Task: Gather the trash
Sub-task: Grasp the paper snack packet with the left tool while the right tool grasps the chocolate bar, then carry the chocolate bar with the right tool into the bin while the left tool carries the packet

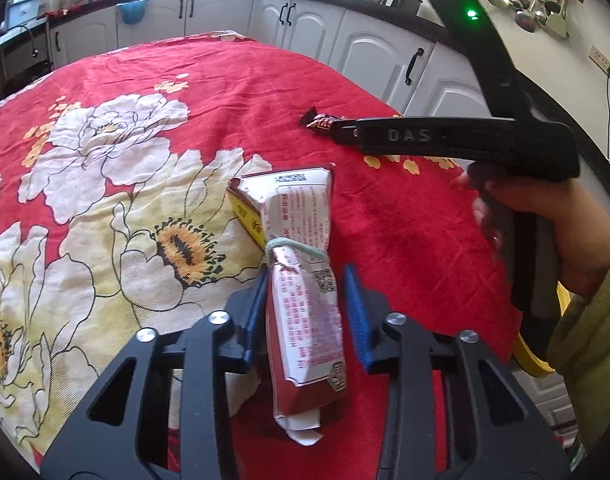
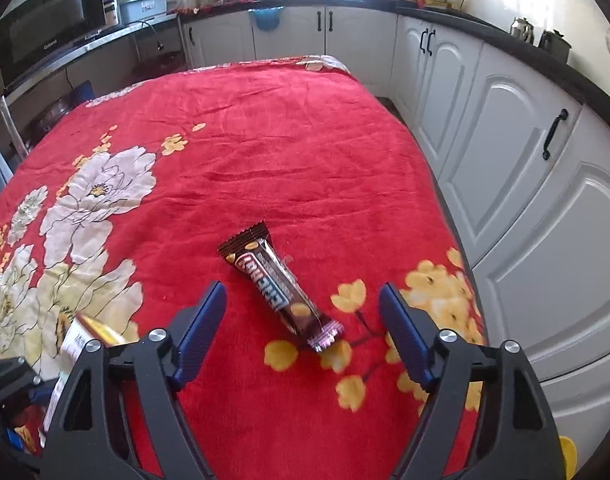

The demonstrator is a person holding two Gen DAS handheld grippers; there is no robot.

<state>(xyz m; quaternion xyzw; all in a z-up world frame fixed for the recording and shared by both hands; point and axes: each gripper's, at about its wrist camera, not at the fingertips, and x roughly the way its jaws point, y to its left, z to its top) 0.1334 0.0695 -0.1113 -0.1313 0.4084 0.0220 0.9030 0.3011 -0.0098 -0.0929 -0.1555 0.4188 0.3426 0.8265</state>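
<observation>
Left tool (image 1: pixel 305 284): blue fingers (image 1: pixel 253 312) set on either side of a red-and-white packet (image 1: pixel 305 320) tied round its middle with a pale green string (image 1: pixel 295 246). Left finger touches the packet; whether the right finger presses it, cannot tell. Packet's far end lies toward the flower print on the red floral cloth (image 1: pixel 225 92) covering the bench.

Right of it, dark candy bar wrapper (image 2: pixel 279 288) lies flat on the cloth, diagonal, apart from the packet.

Right tool (image 2: pixel 303 304): jaws wide apart, holding nothing, one finger on each side of the wrapper, neither touching it. In the left wrist view a hand (image 1: pixel 545 224) grips this tool's handle. White cabinets (image 2: pixel 505 160) run along the right.
</observation>
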